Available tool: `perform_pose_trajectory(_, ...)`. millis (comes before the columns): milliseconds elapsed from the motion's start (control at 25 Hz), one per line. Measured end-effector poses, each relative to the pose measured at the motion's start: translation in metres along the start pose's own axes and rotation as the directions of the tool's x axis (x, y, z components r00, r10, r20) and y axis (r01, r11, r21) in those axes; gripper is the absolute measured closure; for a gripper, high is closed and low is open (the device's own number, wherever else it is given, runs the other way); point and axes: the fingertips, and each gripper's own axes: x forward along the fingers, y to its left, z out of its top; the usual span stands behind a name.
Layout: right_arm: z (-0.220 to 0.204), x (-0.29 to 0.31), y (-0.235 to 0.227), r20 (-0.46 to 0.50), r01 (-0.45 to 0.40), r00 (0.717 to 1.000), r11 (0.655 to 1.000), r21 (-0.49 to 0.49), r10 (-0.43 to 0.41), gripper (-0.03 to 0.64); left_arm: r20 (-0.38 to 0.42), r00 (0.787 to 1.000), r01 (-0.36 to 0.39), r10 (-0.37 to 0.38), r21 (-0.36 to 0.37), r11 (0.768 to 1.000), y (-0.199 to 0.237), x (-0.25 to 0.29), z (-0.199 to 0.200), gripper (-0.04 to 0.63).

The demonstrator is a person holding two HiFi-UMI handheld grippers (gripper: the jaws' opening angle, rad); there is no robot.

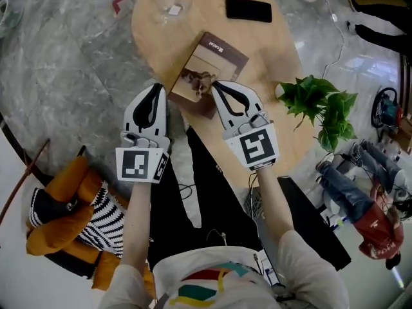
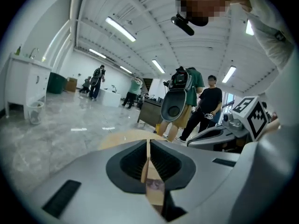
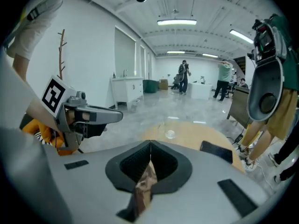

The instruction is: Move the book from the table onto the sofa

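Observation:
A brown book [image 1: 209, 66] with an animal picture on its cover hangs between my two grippers over the near part of the round wooden table [image 1: 277, 50]. My left gripper [image 1: 156, 89] is shut on the book's left corner; in the left gripper view its thin tan edge [image 2: 154, 188] runs between the pads. On the book's near right edge my right gripper [image 1: 217, 85] is also shut, and the right gripper view shows the cover [image 3: 145, 183] pinched between the pads. No sofa is clearly in view.
On the table lie a black phone [image 1: 248, 9] and a clear glass dish [image 1: 172, 8]. A green plant [image 1: 318, 105] stands at its right edge. An orange and striped soft toy [image 1: 64, 217] sits on the floor at lower left. People stand further back [image 2: 205, 108].

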Motion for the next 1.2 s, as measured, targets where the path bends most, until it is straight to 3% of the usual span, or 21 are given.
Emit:
perform_pose_trajectory(240,-0.079,0.037,0.023,-0.199,-0.099,0.975,0.995,-0.011,0.095,0.604,-0.113,0.992,-0.068,0.062,-0.051,0.996,0.031,0.0,-0.074,0.576)
perform_pose_trajectory(360,-0.105,0.054,0.024,-0.293,-0.117,0.951,0.992,-0.038,0.101,0.604,-0.144,0.986,-0.088,0.082,-0.031,0.996,0.045,-0.004,-0.089,0.515)
perform_pose_trajectory(560,-0.135,0.073,0.036,-0.418,-0.168,0.902,0.98,-0.108,0.109,0.604,-0.169,0.982,-0.087,0.081,-0.029,0.996,0.056,-0.013,-0.099,0.472)
perform_pose_trajectory(720,-0.138,0.078,0.043,-0.425,-0.177,0.897,0.98,-0.09,0.124,0.604,-0.178,0.978,-0.118,0.113,-0.017,0.993,0.06,-0.019,-0.106,0.46)
perform_pose_trajectory(1080,-0.121,0.097,0.064,-0.396,-0.226,0.899,0.972,-0.058,0.185,0.604,-0.227,0.97,-0.126,0.089,-0.156,0.98,0.064,-0.02,-0.132,0.406)
perform_pose_trajectory(1200,-0.117,0.102,0.069,-0.388,-0.237,0.9,0.97,-0.055,0.198,0.604,-0.238,0.97,-0.098,0.048,-0.203,0.974,0.064,-0.015,-0.137,0.401)
